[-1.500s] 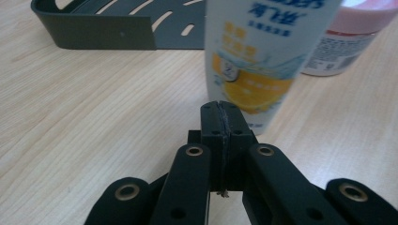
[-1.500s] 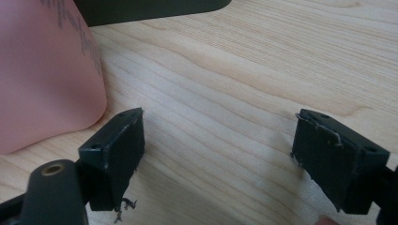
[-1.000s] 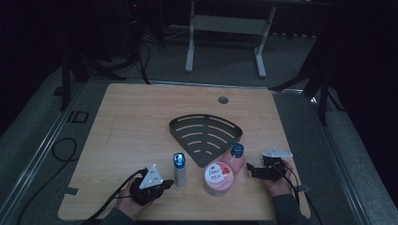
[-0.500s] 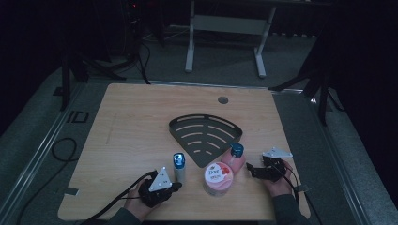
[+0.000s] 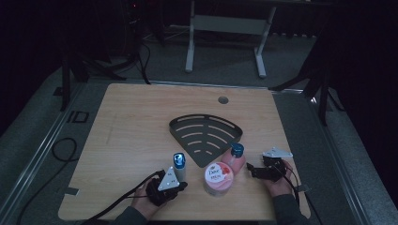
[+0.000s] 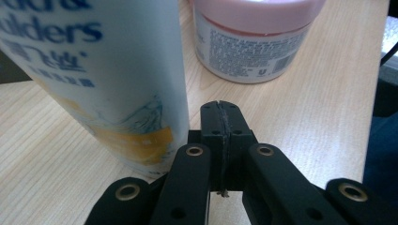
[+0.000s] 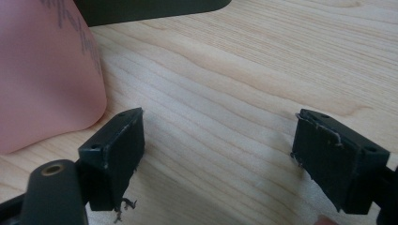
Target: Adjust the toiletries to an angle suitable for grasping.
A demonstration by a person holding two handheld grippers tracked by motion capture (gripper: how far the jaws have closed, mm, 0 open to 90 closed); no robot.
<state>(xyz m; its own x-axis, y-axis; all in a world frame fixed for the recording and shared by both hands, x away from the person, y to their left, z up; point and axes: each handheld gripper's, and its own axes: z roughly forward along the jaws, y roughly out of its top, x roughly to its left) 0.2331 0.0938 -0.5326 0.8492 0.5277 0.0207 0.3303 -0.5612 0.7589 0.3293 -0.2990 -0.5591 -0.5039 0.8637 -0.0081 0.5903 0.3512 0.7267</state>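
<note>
White shampoo bottle (image 6: 98,79): upright (long axis vertical), touching or just beside the left gripper (image 6: 220,110), on its left flank; jaws pressed together, empty. Right gripper (image 7: 220,154): jaws wide apart, empty; pink bottle (image 7: 44,75) just left of it. Left hand nearer the shampoo.

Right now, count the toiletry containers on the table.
3: a white bottle by the left gripper, a pink-lidded jar at front centre, and a pink bottle just behind it.
</note>
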